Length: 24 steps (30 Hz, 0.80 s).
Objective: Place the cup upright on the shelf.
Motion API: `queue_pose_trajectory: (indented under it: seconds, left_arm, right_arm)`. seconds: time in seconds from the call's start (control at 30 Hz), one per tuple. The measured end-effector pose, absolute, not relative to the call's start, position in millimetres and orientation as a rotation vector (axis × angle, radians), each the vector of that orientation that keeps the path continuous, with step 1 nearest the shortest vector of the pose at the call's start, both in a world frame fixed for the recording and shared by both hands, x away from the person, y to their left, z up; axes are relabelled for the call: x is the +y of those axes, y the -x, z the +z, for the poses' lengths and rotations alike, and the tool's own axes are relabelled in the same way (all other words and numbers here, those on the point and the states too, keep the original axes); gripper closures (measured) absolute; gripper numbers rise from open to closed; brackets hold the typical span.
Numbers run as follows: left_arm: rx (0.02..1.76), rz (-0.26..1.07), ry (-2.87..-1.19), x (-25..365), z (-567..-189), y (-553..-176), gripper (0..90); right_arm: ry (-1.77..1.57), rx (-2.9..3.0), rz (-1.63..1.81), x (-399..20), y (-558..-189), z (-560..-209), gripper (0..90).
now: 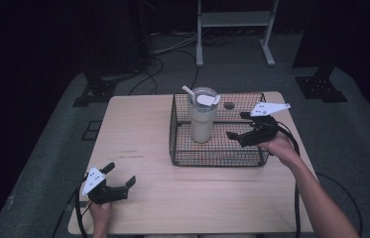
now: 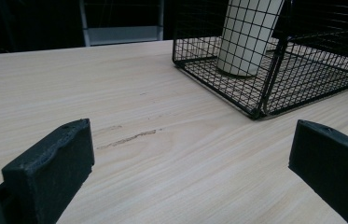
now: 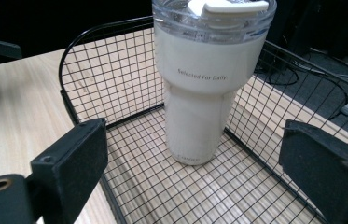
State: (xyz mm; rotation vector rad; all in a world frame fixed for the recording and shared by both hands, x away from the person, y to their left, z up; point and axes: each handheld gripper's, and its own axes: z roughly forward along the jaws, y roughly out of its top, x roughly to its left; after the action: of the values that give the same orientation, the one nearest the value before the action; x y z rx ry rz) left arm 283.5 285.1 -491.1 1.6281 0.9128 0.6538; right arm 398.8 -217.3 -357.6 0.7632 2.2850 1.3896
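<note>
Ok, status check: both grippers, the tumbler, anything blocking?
Left gripper open, idle near table's front-left corner. Right gripper open over wire basket, aimed at white tumbler. Tumbler upright in basket, lid on. Nothing between jaws and tumbler.

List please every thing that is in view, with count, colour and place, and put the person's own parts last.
table: 1, light wood, centre
basket: 1, black wire, on the table's far right half
tumbler: 1, cream with clear lid and white straw, upright in the basket's left part
scratch: 1, dark mark on the tabletop, left of the basket
stand: 1, white frame, on the floor behind the table
cables: several, dark and light, on the grey floor behind the table
left tool: 1, black with white plate, open, near left corner of the table
right tool: 1, black with white plate, open, over the basket's right side, aimed at the tumbler
hands: 2, each holding a tool
</note>
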Motion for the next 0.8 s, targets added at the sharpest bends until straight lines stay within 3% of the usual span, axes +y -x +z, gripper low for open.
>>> queue_pose_trajectory:
  seconds: [0.8]
  left_arm:
    - [0.913,0.654,-1.628,284.6,-491.2,-283.3,0.0]
  right_arm:
    - [-0.717,2.328,1.417,-227.2,-363.0,-371.4,7.6]
